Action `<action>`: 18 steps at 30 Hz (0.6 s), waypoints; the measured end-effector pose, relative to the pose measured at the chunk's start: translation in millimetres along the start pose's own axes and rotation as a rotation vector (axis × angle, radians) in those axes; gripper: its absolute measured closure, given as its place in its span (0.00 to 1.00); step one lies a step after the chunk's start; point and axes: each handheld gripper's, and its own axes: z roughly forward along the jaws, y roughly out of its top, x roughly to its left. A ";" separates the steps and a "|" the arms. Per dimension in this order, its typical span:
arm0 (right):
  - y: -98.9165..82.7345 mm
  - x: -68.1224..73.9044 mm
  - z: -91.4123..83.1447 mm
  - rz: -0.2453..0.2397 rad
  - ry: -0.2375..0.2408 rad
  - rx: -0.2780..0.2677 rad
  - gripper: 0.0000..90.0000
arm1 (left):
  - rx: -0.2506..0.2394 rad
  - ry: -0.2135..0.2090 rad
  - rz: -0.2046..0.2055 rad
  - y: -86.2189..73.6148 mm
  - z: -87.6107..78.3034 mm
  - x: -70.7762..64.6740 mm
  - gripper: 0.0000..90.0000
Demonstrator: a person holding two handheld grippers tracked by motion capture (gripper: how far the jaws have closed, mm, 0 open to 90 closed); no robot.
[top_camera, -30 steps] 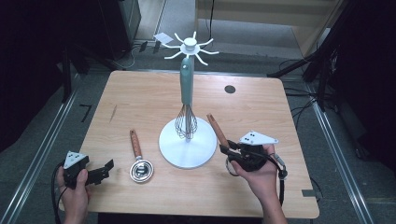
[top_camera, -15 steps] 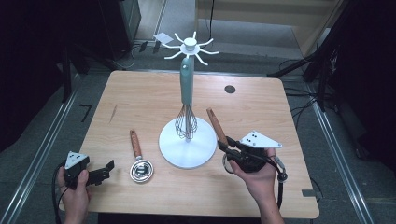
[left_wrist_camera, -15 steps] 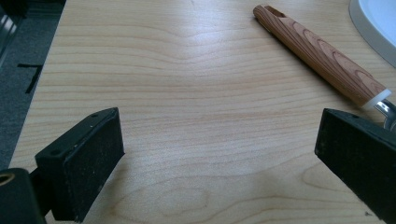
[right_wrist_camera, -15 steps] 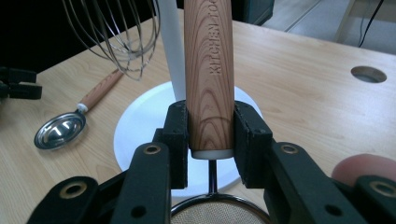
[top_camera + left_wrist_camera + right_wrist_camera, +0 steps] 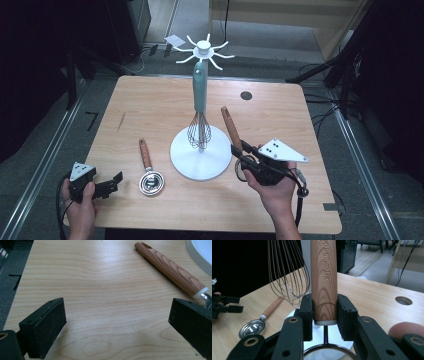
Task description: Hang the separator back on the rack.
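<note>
Pale wood table (image 5: 150,107), wood-grain strainer handle (image 5: 323,277)

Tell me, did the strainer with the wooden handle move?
Yes. The strainer, clamped in the right gripper, has tipped upward, its handle tip climbing closer to the whisk on the stand.

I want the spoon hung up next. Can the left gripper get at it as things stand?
Probably yes. The left gripper is open and holds nothing, and the spoon lies flat on the table just beside it. Its wooden handle lies in the open, with nothing over it or in the way.
</note>
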 end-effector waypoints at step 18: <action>24.7 11.0 -14.8 -0.019 0.002 -0.082 0.78 | 0.000 0.001 -0.009 0.1 0.6 -0.1 0.01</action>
